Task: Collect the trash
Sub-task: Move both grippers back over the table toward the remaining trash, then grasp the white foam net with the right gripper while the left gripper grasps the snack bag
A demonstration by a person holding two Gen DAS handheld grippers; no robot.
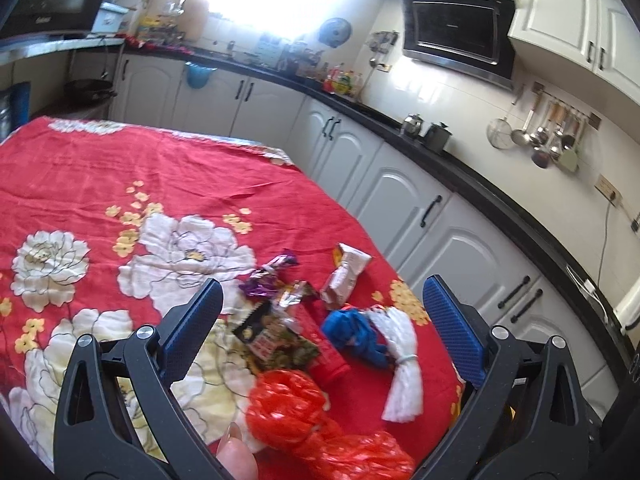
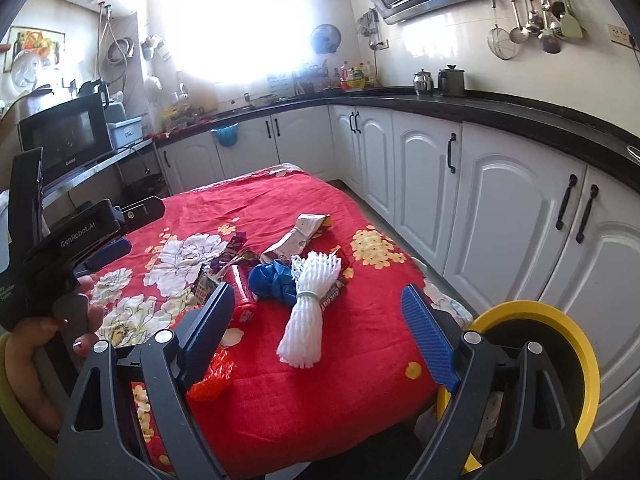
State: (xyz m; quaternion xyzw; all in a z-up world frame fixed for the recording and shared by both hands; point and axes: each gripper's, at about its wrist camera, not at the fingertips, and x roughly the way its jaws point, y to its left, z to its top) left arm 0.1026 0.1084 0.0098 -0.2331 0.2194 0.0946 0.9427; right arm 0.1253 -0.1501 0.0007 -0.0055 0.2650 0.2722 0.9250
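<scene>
Both tools (image 1: 322,312) (image 2: 318,312) spread, trash (image 1: 332,320) between

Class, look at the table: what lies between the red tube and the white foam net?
A crumpled blue bag lies between the red tube and white foam net; both wrist views show it.

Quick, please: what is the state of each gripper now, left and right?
Left gripper: open, holding nothing, above the crumpled orange plastic bag.
Right gripper: open, holding nothing, with the white foam net bundle ahead.
</scene>
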